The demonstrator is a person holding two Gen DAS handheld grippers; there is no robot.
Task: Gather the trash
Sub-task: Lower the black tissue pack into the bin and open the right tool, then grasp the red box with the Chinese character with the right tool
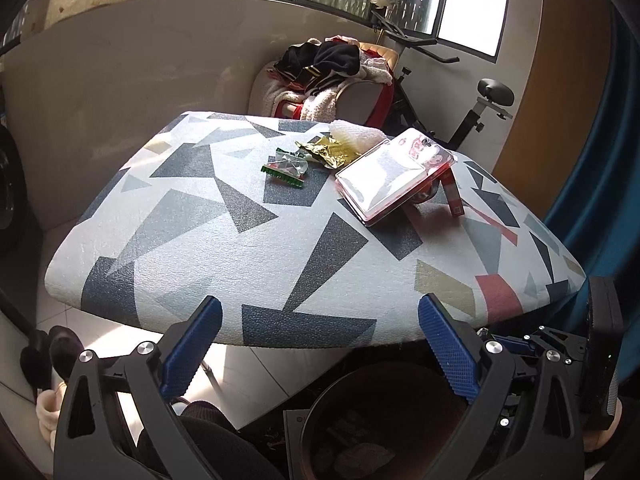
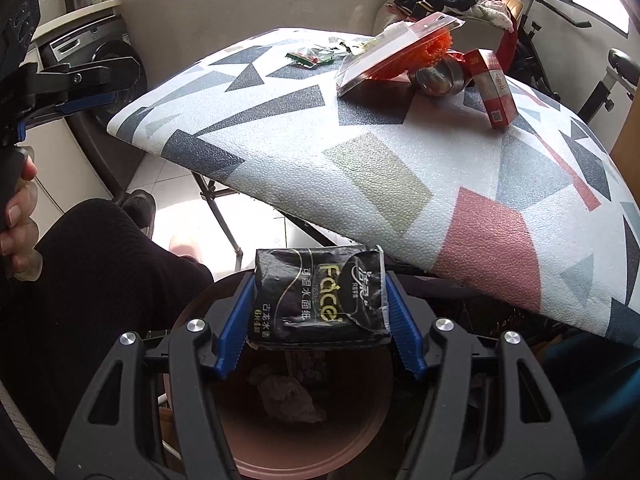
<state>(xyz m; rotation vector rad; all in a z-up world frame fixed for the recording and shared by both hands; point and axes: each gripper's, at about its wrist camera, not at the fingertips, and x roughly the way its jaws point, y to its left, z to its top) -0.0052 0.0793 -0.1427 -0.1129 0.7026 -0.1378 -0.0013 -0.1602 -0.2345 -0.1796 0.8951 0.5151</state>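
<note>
Bin contents under the R gripper are dim, hard to make out. R gripper is clamped on a black tissue pack above the bin; L gripper gapes empty — wrappers lie ahead on the patterned table.

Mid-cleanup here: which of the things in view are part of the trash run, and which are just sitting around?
Job items:
- black tissue pack, clamped in the right gripper over the brown bin
- green wrapper
- gold wrapper
- left gripper, open and empty

Probably just lying about:
- clear blister pack
- red carton
- clothes pile
- exercise bike
</note>
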